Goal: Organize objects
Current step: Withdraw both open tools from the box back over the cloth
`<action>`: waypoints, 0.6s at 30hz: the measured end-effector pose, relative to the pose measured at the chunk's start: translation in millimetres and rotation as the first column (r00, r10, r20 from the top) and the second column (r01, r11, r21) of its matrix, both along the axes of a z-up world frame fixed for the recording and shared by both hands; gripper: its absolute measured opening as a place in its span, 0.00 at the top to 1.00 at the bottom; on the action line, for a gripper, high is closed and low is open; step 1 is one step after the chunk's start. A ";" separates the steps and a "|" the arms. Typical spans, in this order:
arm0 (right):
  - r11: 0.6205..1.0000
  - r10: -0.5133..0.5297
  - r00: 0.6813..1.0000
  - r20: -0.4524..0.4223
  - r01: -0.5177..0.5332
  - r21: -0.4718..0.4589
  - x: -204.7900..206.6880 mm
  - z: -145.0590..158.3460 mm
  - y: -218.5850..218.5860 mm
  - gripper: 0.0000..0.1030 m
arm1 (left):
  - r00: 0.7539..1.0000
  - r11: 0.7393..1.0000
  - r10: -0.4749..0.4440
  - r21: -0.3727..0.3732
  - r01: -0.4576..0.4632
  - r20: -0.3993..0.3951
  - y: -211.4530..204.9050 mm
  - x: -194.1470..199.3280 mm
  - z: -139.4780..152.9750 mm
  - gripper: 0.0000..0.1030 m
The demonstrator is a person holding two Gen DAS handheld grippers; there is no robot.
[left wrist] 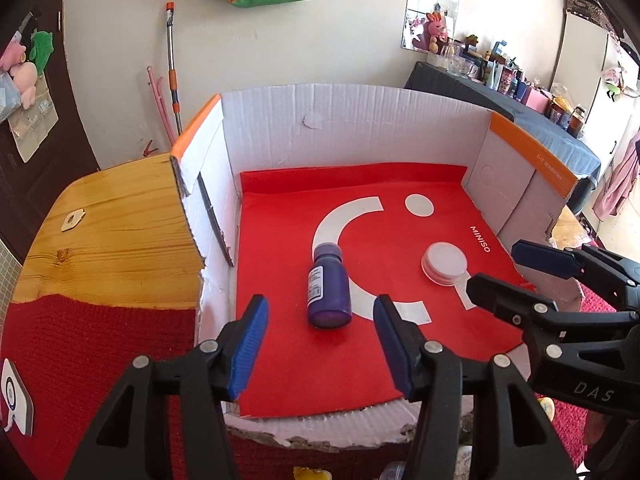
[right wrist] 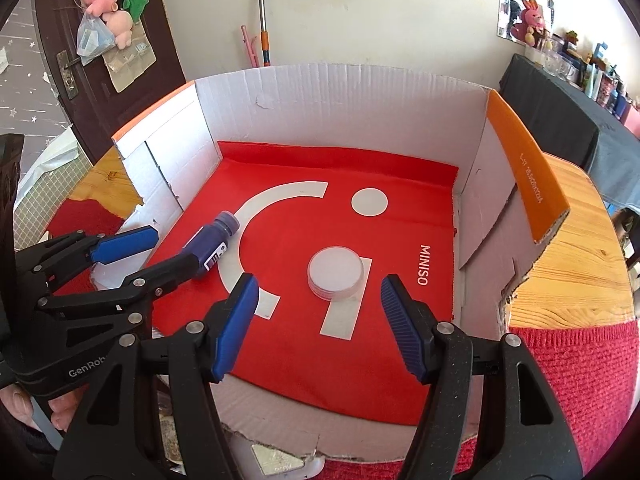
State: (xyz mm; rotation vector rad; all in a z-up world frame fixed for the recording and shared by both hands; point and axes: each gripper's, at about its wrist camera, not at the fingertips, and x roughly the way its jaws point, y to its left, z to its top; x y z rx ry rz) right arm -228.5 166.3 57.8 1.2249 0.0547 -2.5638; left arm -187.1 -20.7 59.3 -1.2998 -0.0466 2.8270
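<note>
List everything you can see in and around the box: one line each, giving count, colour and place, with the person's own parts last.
bottle: one, purple, lying on its side on the red liner, left part of the box.
round lid: one, white, flat on the liner, right of the bottle.
red liner: one, red with white print, covering the box floor.
cardboard box: one, white inside with orange edges, on the table.
wooden table: one, pale wood, under the box.
red cloth: one, on the table's near edge.
left tongs: one, black with blue pads, open, empty, before the bottle.
right tongs: one, same colours, open, empty, before the lid.
</note>
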 end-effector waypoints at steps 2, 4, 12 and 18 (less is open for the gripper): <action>1.000 -0.003 1.000 -0.010 0.003 -0.003 6.5 2.6 1.2 0.37 | 1.000 1.000 0.001 -0.008 -0.001 -0.008 -0.4 5.5 2.3 0.41; 1.000 -0.007 1.000 -0.019 0.007 -0.005 12.4 5.7 3.0 0.35 | 1.000 1.000 0.003 -0.010 -0.003 -0.015 -1.1 11.0 5.0 0.38; 1.000 -0.014 0.998 -0.056 0.014 -0.007 37.3 15.9 6.0 0.28 | 0.999 1.000 -0.005 -0.027 0.004 -0.046 1.2 31.5 14.2 0.24; 1.000 -0.022 0.997 -0.072 0.021 -0.017 51.8 20.2 8.4 0.22 | 0.998 1.000 -0.003 -0.030 0.001 -0.059 1.3 45.6 17.9 0.19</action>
